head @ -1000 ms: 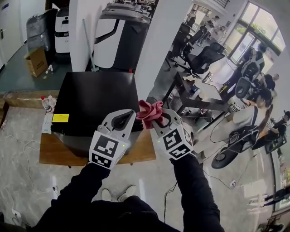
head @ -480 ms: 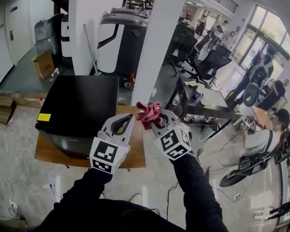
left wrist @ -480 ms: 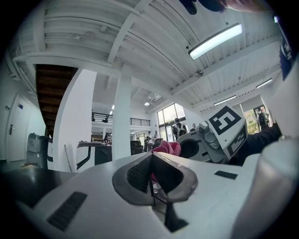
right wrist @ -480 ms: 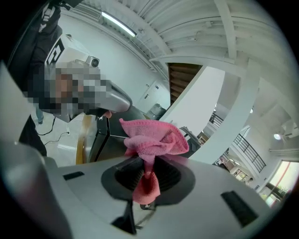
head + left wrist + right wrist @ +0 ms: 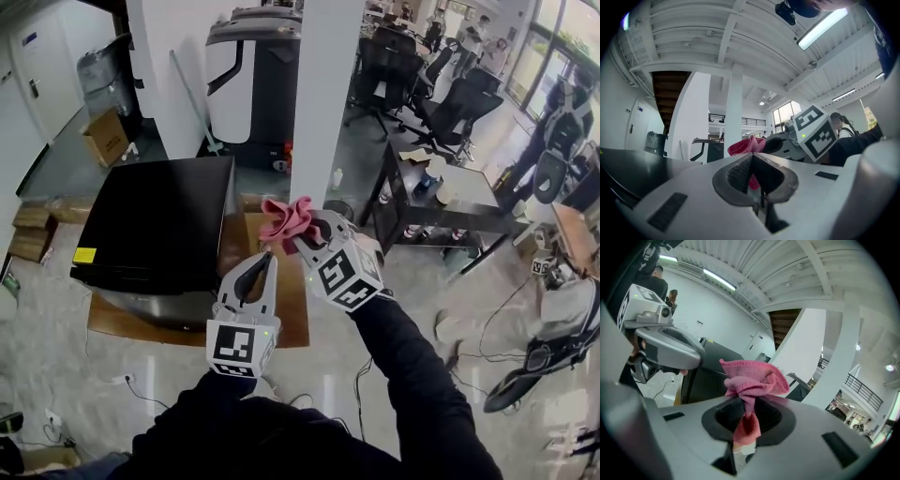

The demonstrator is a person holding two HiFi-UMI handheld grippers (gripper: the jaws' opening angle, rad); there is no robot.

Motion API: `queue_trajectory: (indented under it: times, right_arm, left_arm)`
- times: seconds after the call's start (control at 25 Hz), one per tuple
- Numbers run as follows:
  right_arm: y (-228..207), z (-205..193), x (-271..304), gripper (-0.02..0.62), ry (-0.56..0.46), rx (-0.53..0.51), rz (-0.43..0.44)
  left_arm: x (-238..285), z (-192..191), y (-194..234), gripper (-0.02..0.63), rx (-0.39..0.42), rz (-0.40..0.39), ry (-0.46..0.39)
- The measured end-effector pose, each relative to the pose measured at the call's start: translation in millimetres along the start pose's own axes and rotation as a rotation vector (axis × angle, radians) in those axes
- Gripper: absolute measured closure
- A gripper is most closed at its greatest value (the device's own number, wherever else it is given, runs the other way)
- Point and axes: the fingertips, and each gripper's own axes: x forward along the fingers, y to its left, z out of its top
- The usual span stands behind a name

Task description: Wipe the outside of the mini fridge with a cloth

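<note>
Seen from the head view, one black mini fridge (image 5: 155,220) stands on a low wooden platform (image 5: 291,323) at left. Both grippers are raised beside its right flank and touch none of its faces. The right gripper (image 5: 302,236) carries the single pink cloth (image 5: 286,216), bunched above its tips, and the left gripper (image 5: 266,257) points forward just beside it. Left gripper view: the jaws meet tip to tip with nothing between them, and the cloth (image 5: 742,146) shows beyond them, apart. Right gripper view: the jaws are clamped on a gathered neck of the cloth (image 5: 752,378), whose loose folds fan out above, and the fridge (image 5: 701,373) lies behind. Judgement: the cloth is light, soft and limp, so a pinch on a bunched fold suits it and leaves free fabric to press flat. The fridge's smooth, rigid panels probably need only steady pressure. Count: one fridge, one cloth, two grippers.
</note>
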Motion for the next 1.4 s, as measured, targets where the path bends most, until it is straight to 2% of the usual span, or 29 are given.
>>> queue_trajectory:
  times: [0.2, 0.4, 0.52, 0.72, 0.92, 1.24, 1.4]
  right_arm:
    - [-8.3, -10.9, 42.8, 0.528, -0.005, 0.02, 0.023]
    - [-10.7, -18.0, 93.3, 0.528, -0.036, 0.02, 0.08]
    - [-8.8, -23.7, 123.0, 0.528, -0.066, 0.028, 0.125]
    - [2.1, -34.2, 174.4, 0.528, -0.108, -0.003, 0.226]
    - [7.3, -41.3, 215.9, 0.528, -0.123, -0.05, 0.297]
    - [9.0, -45.5, 255.1, 0.528, -0.165, -0.053, 0.359]
    - [18.1, -57.3, 265.8, 0.529, -0.131, -0.134, 0.353]
  left_arm:
    - [13.1, -31.8, 12.0, 0.6, -0.053, 0.019, -0.007]
    - [30.2, -61.2, 20.5, 0.6, -0.105, 0.032, 0.033]
    - [40.2, -80.0, 18.2, 0.6, -0.121, 0.053, 0.049]
    - [53.9, -109.7, 32.5, 0.6, -0.14, 0.152, 0.064]
    - [67.0, -131.2, 36.4, 0.6, -0.171, 0.167, 0.05]
    - [81.8, -165.3, 59.6, 0.6, -0.179, 0.24, 0.072]
    - [81.1, -175.9, 72.6, 0.6, -0.178, 0.255, 0.064]
